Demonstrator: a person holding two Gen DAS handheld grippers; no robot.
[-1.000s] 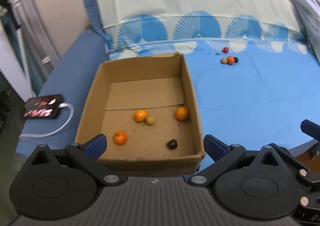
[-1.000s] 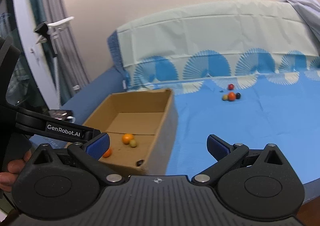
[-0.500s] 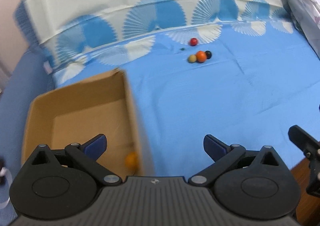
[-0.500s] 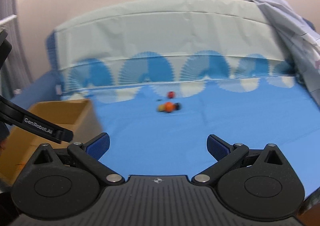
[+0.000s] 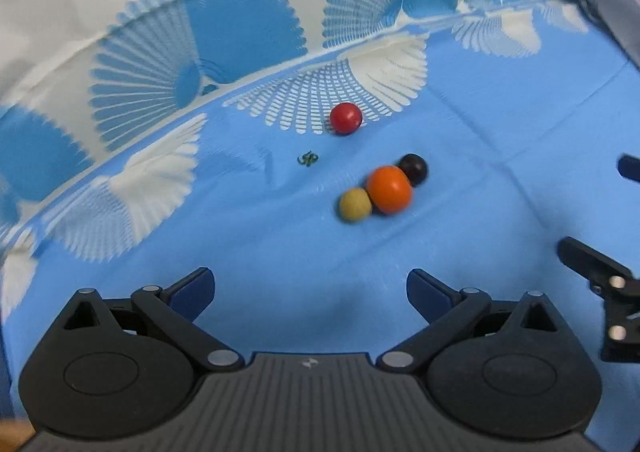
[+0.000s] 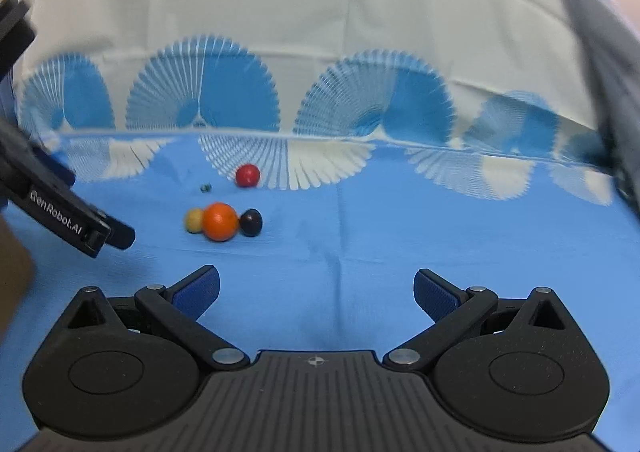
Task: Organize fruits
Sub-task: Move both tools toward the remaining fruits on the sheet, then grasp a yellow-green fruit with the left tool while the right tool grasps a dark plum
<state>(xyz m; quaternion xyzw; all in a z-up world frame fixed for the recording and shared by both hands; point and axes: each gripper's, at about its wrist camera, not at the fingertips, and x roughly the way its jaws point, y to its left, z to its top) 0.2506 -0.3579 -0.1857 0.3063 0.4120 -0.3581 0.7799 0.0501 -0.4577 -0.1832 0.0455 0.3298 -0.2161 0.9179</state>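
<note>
Your fingers (image 5: 192, 290) on both grippers stand wide apart and empty, now swung off the cardboard box toward four loose fruits on the blue bedsheet (image 5: 480, 111): red ball (image 5: 346, 117) apart, yellow (image 5: 355, 204), orange (image 5: 389, 189) and dark (image 5: 414, 169) touching. More collecting remains, it seems. Open sheet surrounds them; the pillow (image 6: 280, 31) rises just behind.
</note>
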